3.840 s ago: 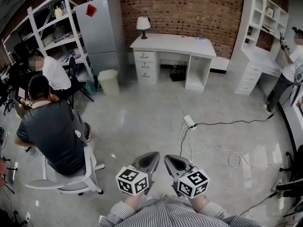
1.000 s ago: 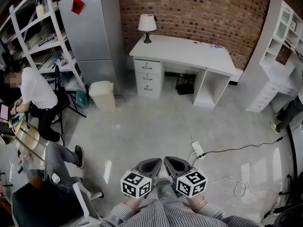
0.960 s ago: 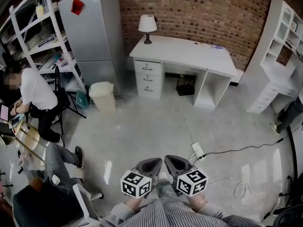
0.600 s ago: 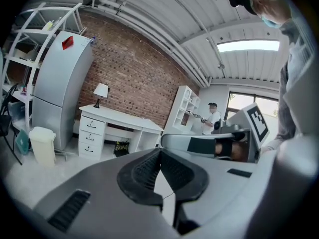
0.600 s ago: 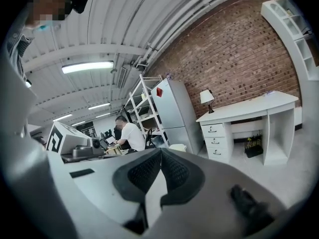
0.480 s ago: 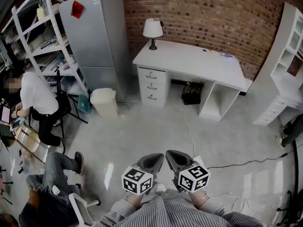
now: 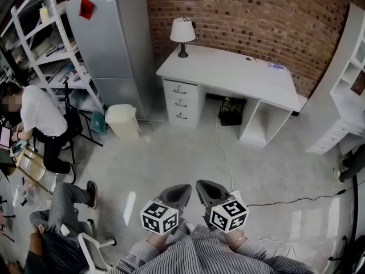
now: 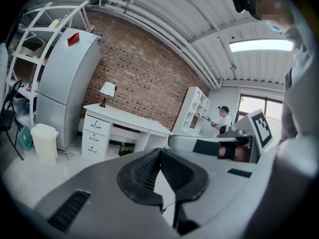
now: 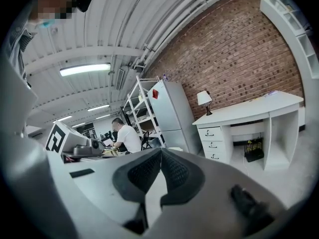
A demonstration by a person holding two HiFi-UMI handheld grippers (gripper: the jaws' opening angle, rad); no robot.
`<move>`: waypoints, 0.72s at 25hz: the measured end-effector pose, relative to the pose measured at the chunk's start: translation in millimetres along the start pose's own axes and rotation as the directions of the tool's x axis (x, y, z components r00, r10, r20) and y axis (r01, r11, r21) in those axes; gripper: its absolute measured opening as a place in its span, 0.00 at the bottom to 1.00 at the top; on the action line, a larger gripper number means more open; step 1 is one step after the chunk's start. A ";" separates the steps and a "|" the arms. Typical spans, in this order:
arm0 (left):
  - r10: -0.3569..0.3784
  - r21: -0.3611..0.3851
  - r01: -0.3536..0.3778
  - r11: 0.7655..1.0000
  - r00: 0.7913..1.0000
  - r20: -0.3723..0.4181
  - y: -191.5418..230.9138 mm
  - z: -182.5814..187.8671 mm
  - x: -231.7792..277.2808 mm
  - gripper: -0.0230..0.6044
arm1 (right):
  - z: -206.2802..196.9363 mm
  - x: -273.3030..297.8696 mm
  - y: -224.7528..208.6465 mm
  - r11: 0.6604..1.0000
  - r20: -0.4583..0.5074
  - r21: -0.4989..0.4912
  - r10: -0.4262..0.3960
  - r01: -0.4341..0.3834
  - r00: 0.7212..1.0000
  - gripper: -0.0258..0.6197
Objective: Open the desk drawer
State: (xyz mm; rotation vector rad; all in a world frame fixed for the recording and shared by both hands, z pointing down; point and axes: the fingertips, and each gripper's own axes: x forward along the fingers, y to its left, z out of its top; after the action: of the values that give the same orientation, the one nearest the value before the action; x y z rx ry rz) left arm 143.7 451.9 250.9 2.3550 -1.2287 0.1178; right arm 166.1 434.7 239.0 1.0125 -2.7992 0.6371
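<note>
A white desk [image 7: 228, 73] stands against the brick wall, with three closed drawers [image 7: 181, 102] stacked under its left end. The same drawers [image 8: 94, 133] show small and far in the left gripper view, and the drawers [image 9: 213, 144] appear again in the right gripper view. My left gripper [image 7: 181, 190] and right gripper [image 7: 203, 187] hang side by side low in the head view, well short of the desk. Both are shut with nothing between their pads. In its own view the left gripper [image 8: 160, 151] points toward the desk, as does the right gripper [image 9: 160, 151].
A table lamp [image 7: 182, 33] sits on the desk's left corner. A grey fridge [image 7: 114, 44] and a pale bin [image 7: 122, 121] stand left of the desk, a metal shelf rack [image 7: 45, 44] further left. Seated people [image 7: 40, 119] are at left. A cable [image 7: 228, 164] runs across the floor.
The desk has grown larger and nearer in the head view as I walked toward it. Both grippers stayed shut, side by side in front of me.
</note>
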 end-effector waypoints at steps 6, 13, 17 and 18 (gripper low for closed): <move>-0.015 -0.002 0.015 1.000 0.999 -0.037 7.6 -1.2 16.4 0.05 | -0.6 2.3 -9.8 1.000 0.006 0.029 0.011 -0.011 1.000 0.07; -0.039 -0.011 0.038 0.999 0.998 -0.058 29.6 10.9 40.0 0.05 | 10.7 28.9 -34.1 0.999 0.005 0.043 -0.020 0.020 1.000 0.07; -0.049 -0.008 0.049 0.999 0.997 -0.052 52.4 24.9 59.0 0.05 | 18.7 55.1 -51.8 0.999 -0.001 0.036 -0.030 0.030 1.000 0.07; -0.052 -0.008 0.051 0.999 0.997 -0.051 59.3 28.9 62.3 0.05 | 21.0 62.6 -55.6 0.999 -0.004 0.034 -0.035 0.035 0.999 0.07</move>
State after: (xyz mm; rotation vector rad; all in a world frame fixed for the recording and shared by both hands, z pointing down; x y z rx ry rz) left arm 129.6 363.5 265.4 2.3608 -1.1420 0.1551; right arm 153.7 350.6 253.7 1.0632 -2.7701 0.6832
